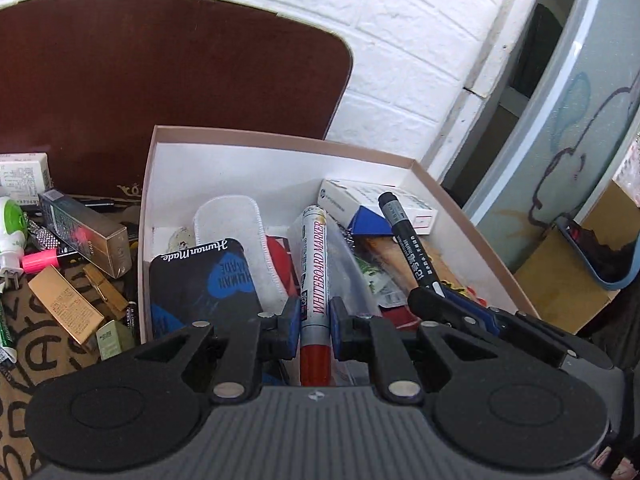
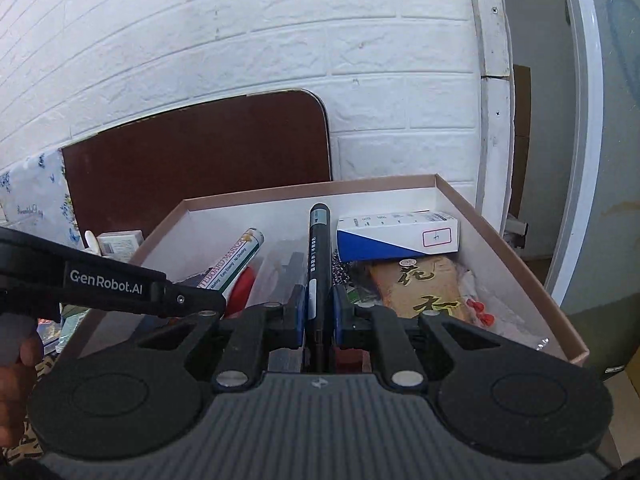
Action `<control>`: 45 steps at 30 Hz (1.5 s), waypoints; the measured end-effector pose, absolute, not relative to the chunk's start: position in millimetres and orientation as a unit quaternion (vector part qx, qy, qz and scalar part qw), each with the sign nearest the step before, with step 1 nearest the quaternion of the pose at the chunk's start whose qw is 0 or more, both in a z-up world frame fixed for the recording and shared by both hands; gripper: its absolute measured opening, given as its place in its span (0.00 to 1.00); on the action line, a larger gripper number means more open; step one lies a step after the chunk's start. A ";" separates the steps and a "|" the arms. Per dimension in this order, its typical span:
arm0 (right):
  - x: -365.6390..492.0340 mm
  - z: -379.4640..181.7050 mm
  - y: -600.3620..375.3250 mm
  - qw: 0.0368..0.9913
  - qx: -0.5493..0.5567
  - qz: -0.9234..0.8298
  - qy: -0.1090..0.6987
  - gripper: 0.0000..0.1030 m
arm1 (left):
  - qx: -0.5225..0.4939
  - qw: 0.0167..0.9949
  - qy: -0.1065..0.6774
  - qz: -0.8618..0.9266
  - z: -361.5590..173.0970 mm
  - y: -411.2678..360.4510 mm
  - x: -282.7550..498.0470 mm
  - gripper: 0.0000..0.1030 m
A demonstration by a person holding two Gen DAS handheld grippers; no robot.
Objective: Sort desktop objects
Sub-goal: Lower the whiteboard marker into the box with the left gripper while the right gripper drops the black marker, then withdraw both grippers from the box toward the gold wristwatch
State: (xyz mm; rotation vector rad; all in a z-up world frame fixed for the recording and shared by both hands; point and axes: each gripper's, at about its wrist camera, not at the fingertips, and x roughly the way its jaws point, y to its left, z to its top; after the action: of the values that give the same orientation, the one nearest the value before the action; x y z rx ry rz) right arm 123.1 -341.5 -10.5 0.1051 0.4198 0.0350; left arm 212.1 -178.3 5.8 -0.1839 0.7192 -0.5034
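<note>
With each gripper clamped on a marker above the box, colliding grippers could knock one loose.

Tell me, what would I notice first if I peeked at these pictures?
Two pens held like chopsticks! The left gripper pinches a whiteboard marker with a red cap, and the right gripper pinches a black marker, both poking out over a white box stuffed with odds and ends.
</note>
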 end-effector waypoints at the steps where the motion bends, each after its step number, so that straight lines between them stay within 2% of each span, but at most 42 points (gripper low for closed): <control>1: 125.5 -11.2 -342.0 0.976 0.052 0.017 0.210 0.12 | -0.089 0.901 0.347 -0.243 4.9 -178.6 214.1 0.14; 3: 130.4 -13.6 -341.5 0.976 0.048 0.015 0.214 0.12 | -0.087 0.903 0.342 -0.246 4.6 -178.7 214.3 0.15; 4: 131.8 -14.5 -340.2 0.975 0.043 0.016 0.218 0.13 | -0.087 0.904 0.338 -0.248 5.0 -177.5 212.8 0.23; 5: 132.4 -15.0 -338.7 0.974 0.036 0.020 0.223 0.20 | -0.088 0.904 0.333 -0.252 5.9 -176.3 210.7 0.45; 6: 131.1 -15.2 -336.5 0.974 0.027 0.024 0.224 0.31 | -0.089 0.905 0.327 -0.256 7.4 -174.4 207.6 0.57; 7: 128.2 -14.7 -334.4 0.975 0.019 0.023 0.218 0.53 | -0.089 0.905 0.316 -0.270 9.2 -173.3 203.9 0.64; 8: 123.9 -13.8 -331.6 0.977 0.008 0.021 0.211 0.62 | -0.085 0.909 0.307 -0.271 11.8 -172.2 198.7 0.73; 9: 118.8 -12.1 -328.6 0.979 -0.006 0.011 0.205 0.64 | -0.079 0.914 0.297 -0.265 14.5 -171.5 193.2 0.79; 10: 114.8 -10.9 -325.8 0.980 -0.018 0.005 0.200 0.70 | -0.074 0.919 0.286 -0.259 17.0 -170.6 187.9 0.87; 13: 100.8 -6.5 -319.3 0.982 -0.032 -0.001 0.189 0.94 | -0.066 0.927 0.258 -0.265 22.9 -166.5 172.8 0.95; 37: 39.5 -1.8 -281.2 0.980 -0.039 0.017 0.195 0.95 | -0.017 0.936 0.264 -0.233 27.2 -156.8 114.6 0.95; 45: 21.3 4.2 -260.2 0.980 -0.052 0.035 0.190 0.95 | -0.024 0.939 0.260 -0.224 25.0 -128.6 93.4 0.95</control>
State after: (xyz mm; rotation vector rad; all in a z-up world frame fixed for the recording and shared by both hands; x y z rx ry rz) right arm 21.3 -260.2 4.2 -0.1048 0.3821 0.0710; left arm 93.4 -128.6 25.0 -0.0487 0.5317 -0.4584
